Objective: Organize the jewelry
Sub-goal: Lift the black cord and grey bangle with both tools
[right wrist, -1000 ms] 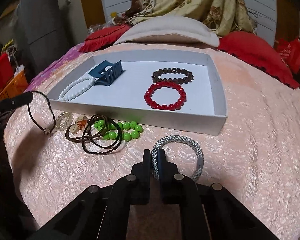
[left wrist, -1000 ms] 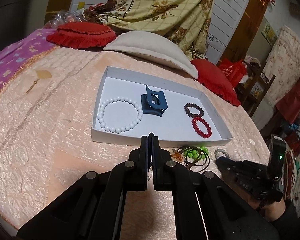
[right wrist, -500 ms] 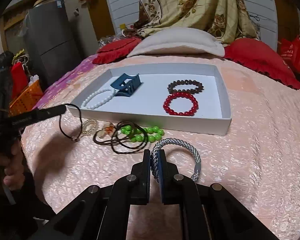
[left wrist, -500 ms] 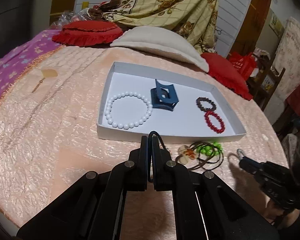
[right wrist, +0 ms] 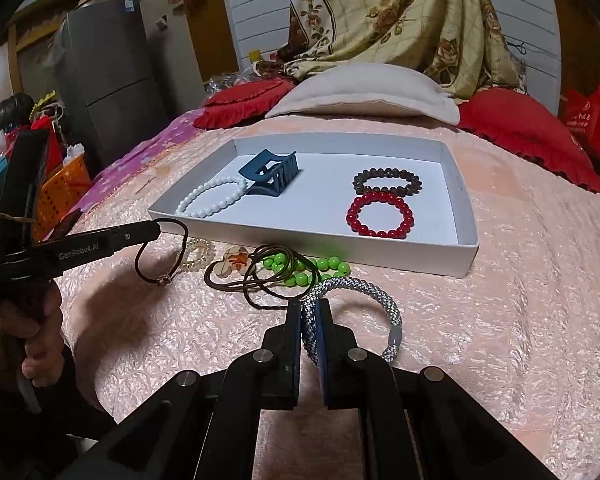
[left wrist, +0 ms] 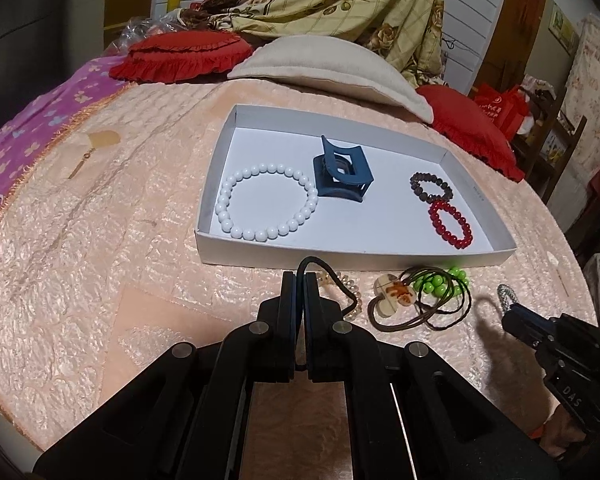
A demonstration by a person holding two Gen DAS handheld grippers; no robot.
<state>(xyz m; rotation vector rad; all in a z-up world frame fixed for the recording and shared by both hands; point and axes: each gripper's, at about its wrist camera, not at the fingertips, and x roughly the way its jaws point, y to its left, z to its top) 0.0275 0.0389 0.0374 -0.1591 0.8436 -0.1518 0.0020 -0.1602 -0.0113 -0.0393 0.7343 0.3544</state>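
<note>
Pink bedspread (right wrist: pixel 520 320) carries a white tray (right wrist: pixel 466 258) w/ a white bead bracelet (left wrist: pixel 266 206), blue hair claw (left wrist: pixel 342 176), brown bead bracelet (right wrist: pixel 388 180) & red bead bracelet (right wrist: pixel 380 216) inside. Just in front of the tray, on the spread: green beads (right wrist: pixel 300 270), brown cord w/ pendant (right wrist: pixel 236 264), small pearl loop (right wrist: pixel 198 254). Right gripper (right wrist: pixel 310 314) is clamped on the silver woven bangle (right wrist: pixel 374 298), near the tray's front wall; left gripper (left wrist: pixel 299 280) is pinched tight on a thin dark hair tie (right wrist: pixel 160 254), dangling clear of the spread.

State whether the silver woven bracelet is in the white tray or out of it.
Out. The silver woven bracelet is clamped in the right gripper, short of the white tray.
</note>
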